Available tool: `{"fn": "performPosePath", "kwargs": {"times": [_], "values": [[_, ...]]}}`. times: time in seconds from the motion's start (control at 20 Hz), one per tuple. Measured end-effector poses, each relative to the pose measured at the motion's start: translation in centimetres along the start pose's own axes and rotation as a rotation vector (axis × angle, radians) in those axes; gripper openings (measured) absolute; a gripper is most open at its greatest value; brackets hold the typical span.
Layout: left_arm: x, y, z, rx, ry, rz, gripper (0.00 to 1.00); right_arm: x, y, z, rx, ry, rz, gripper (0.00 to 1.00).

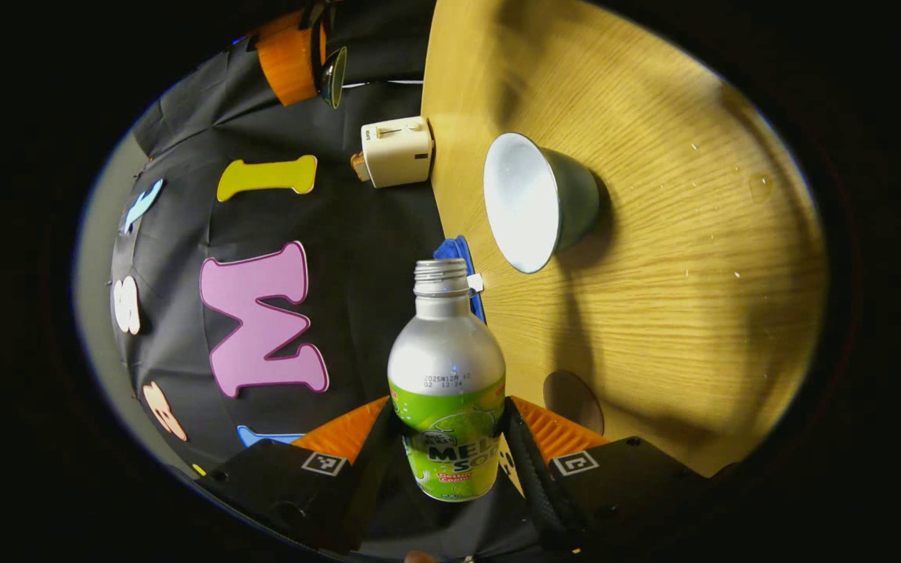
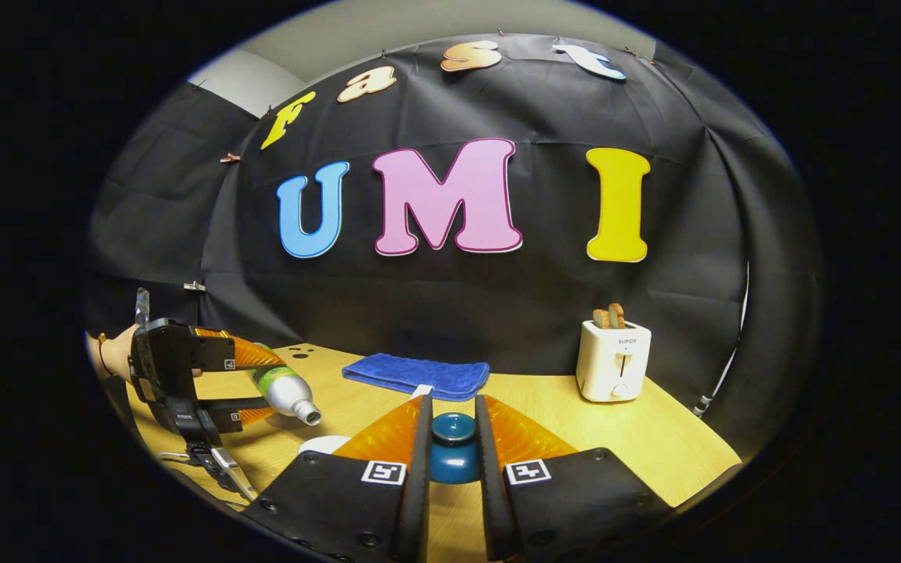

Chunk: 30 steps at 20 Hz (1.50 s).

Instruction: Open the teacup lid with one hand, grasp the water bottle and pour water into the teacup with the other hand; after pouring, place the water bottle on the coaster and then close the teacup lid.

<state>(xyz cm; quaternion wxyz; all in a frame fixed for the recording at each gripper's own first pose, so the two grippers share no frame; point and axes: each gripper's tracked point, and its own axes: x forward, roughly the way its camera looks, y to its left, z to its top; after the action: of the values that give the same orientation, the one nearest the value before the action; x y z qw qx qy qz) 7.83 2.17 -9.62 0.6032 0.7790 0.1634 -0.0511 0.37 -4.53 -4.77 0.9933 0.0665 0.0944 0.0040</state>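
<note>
Between the fingers of the left claw point(image 1: 450, 446) sits the water bottle point(image 1: 447, 383), clamped across its labelled lower body with both fingers pressing on it. The grip falls low on the body, which leaves the uncapped neck free and well forward of the claw for pouring. Seen from the right gripper view, the left claw point(image 2: 243, 383) holds the water bottle point(image 2: 285, 389) tipped close to horizontal, mouth leading and angled slightly down; no water is visible at the mouth. Ahead of the bottle's mouth and off to the right in the left gripper view stands the open teacup point(image 1: 538, 202) on the wooden surface point(image 1: 677, 258), its pale interior exposed. The mouth is near the cup but appears not yet over its rim, so the pour is judged to be at the approach stage.

Between the fingers of the right claw point(image 2: 453, 446) sits the teacup lid point(image 2: 453, 447), held by both fingers and kept lifted clear of the cup so the opening stays unobstructed.

Beyond the right claw lie a blue cloth point(image 2: 418, 374) and a toaster point(image 2: 615, 360). Just beside the left claw on the surface lies a round brown disc point(image 1: 573, 400), probably the coaster, placed close for setting the bottle down.
</note>
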Motion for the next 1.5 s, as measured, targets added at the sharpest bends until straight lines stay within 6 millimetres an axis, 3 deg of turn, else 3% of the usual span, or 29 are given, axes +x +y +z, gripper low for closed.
{"fn": "performPosePath", "kwargs": {"times": [0.1, 0.15, 0.85, 0.95, 1.0, 1.05, 1.15, 1.2, 1.5], "values": [[-0.1, 0.3, 0.2, 0.042, -0.001, 0.016, 0.81, 0.0, 0.1, 0.1, -0.001, -0.002, 0.0, 0.36], [-0.1, 0.4, 0.1, 0.062, -0.002, 0.022, 0.81, -0.1, 0.0, 0.1, 0.0, -0.004, -0.001, 0.31], [0.1, 2.2, -0.2, 0.216, -0.015, 0.064, 0.82, -0.3, -0.2, 0.6, 0.002, -0.012, 0.0, 0.31], [0.2, 2.8, -0.3, 0.237, -0.017, 0.07, 0.82, -0.3, -0.3, 0.7, 0.004, -0.015, -0.001, 0.36], [0.3, 3.1, -0.1, 0.253, -0.018, 0.074, 0.82, -0.3, -0.2, 0.7, 0.005, -0.015, -0.002, 0.31], [0.2, 3.6, -0.2, 0.271, -0.019, 0.078, 0.82, -0.4, -0.3, 0.7, 0.005, -0.015, -0.003, 0.36], [0.2, 4.4, -0.2, 0.312, -0.025, 0.087, 0.82, -0.4, -0.2, 0.7, 0.005, -0.015, -0.001, 0.36], [0.2, 4.7, -0.1, 0.329, -0.03, 0.093, 0.82, -0.3, -0.1, 0.8, 0.004, -0.016, -0.001, 0.31], [0.1, 6.2, -0.2, 0.402, -0.032, 0.109, 0.82, -0.5, -0.3, 0.9, 0.007, -0.021, -0.002, 0.31]]}}
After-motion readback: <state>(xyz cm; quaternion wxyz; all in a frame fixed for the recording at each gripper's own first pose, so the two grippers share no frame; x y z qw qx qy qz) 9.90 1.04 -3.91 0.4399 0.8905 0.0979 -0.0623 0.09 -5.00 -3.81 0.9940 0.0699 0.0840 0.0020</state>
